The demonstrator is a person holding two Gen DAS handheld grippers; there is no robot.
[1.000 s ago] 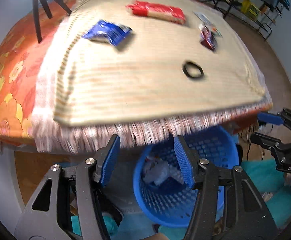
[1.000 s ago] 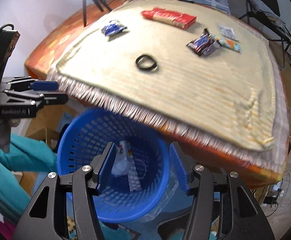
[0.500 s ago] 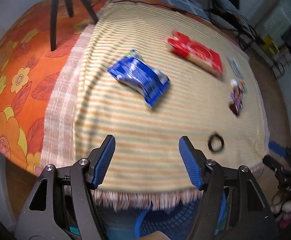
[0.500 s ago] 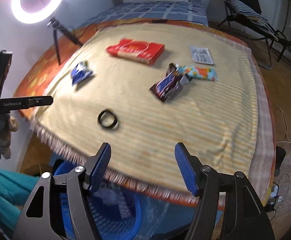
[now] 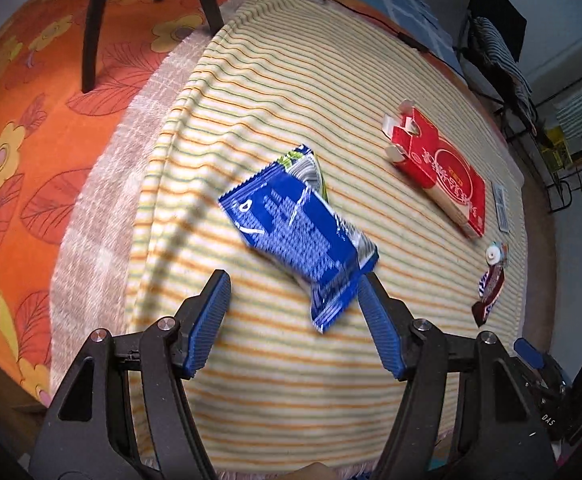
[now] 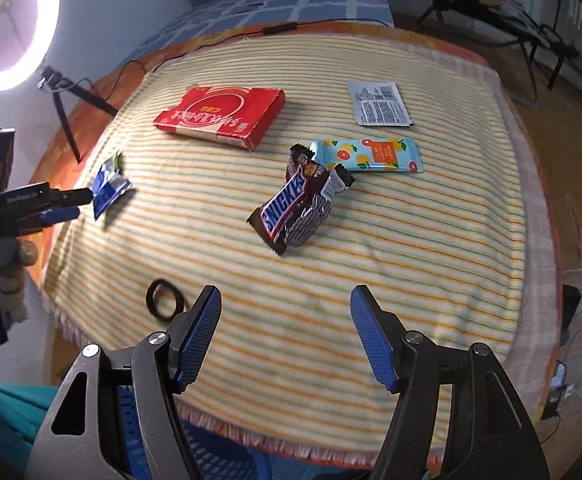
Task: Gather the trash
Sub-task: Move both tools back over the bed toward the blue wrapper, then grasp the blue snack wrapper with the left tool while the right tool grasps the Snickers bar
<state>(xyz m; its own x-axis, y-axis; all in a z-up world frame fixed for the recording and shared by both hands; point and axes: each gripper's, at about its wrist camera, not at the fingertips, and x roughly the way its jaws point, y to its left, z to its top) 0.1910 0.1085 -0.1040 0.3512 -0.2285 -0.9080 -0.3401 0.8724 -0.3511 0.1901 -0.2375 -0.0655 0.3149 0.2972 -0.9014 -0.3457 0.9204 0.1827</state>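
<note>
Both hand-held grippers left the basket, jaws widened, empty.

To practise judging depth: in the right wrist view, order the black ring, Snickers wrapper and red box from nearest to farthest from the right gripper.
From the right gripper:
1. Black ring, beside its left finger.
2. Snickers wrapper, mid-cloth.
3. Red box, far left.

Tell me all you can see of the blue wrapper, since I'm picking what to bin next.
The blue wrapper is a crinkled foil-like packet, blue with white print, silvery inside, with a green-and-white patch at its far end. It looks empty and torn, lying flat and askew on the striped cloth near the cloth's left edge. Its near corner reaches between the open fingers of the left gripper; whether a pad touches it is unclear. From the right wrist view it appears small.
</note>
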